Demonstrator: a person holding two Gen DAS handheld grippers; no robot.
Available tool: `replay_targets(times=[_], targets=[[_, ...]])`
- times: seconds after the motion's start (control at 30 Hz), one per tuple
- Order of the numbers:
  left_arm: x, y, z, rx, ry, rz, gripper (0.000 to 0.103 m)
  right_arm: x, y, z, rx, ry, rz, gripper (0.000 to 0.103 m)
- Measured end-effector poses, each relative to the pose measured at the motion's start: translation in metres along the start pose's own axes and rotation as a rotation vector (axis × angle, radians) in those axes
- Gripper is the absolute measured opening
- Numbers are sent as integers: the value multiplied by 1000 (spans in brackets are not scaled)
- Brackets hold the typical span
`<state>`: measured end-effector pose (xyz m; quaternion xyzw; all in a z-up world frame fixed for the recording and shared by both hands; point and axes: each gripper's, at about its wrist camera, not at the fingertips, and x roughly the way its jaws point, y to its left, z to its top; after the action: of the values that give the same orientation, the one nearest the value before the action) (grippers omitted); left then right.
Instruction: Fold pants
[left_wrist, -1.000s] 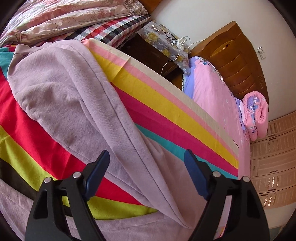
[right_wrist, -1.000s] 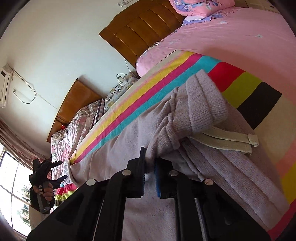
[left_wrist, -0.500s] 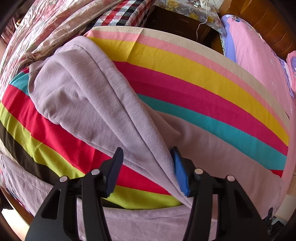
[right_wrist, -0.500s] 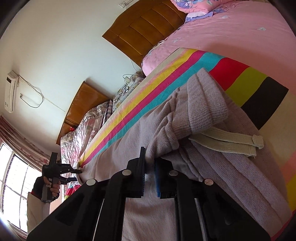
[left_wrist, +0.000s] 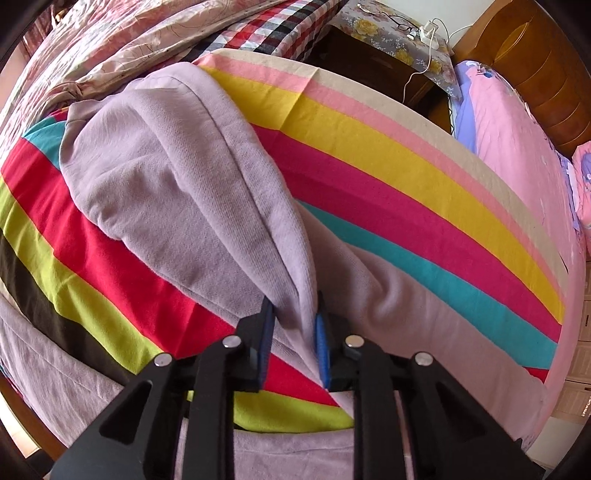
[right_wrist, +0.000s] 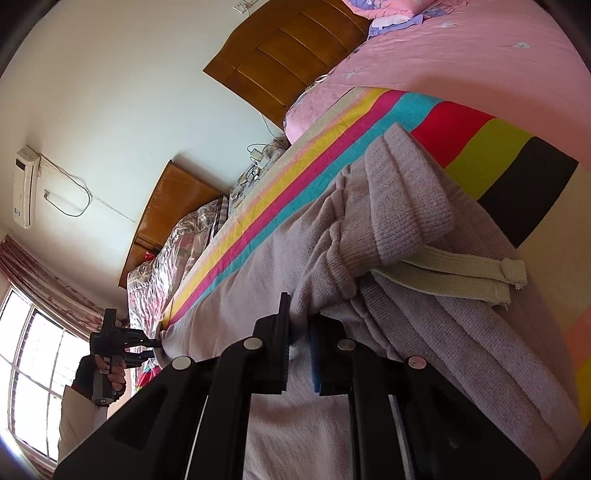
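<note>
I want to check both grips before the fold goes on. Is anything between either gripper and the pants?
Nothing visible. The left gripper pinches the lilac pants at a leg edge, and the right gripper pinches the waistband end, directly on cloth. The cream drawstring lies clear of the fingers.

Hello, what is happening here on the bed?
A person is folding lilac pants on a striped blanket. The left hand-held gripper is shut on a fold of one leg. The right hand-held gripper is shut on the fabric near the waistband. No fold is finished yet.
</note>
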<state>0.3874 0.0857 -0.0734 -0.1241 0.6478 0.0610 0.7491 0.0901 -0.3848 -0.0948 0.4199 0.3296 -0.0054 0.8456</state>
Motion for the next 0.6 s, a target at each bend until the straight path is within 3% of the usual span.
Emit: replay_targets(times=[0.1, 0.23, 0.33, 0.4, 0.5, 0.6], targets=[[-17, 9, -8, -14, -67, -35, 11, -2, 4, 2, -14, -5, -3, 11], [-61, 31, -32, -34, -209, -183, 10, -5, 10, 13, -18, -9, 32, 10], [-104, 50, -67, -15, -340, -334, 9, -18, 20, 27, -22, -22, 77, 10], [-141, 67, -114, 20, -441, -442, 9, -39, 28, 32, -31, -32, 124, 10], [-171, 114, -202, 49, -552, -536, 9, -77, 33, 18, -86, -33, 138, 10], [-142, 159, -278, 23, -535, -561, 12, -99, 11, -14, -91, 18, 79, 10]])
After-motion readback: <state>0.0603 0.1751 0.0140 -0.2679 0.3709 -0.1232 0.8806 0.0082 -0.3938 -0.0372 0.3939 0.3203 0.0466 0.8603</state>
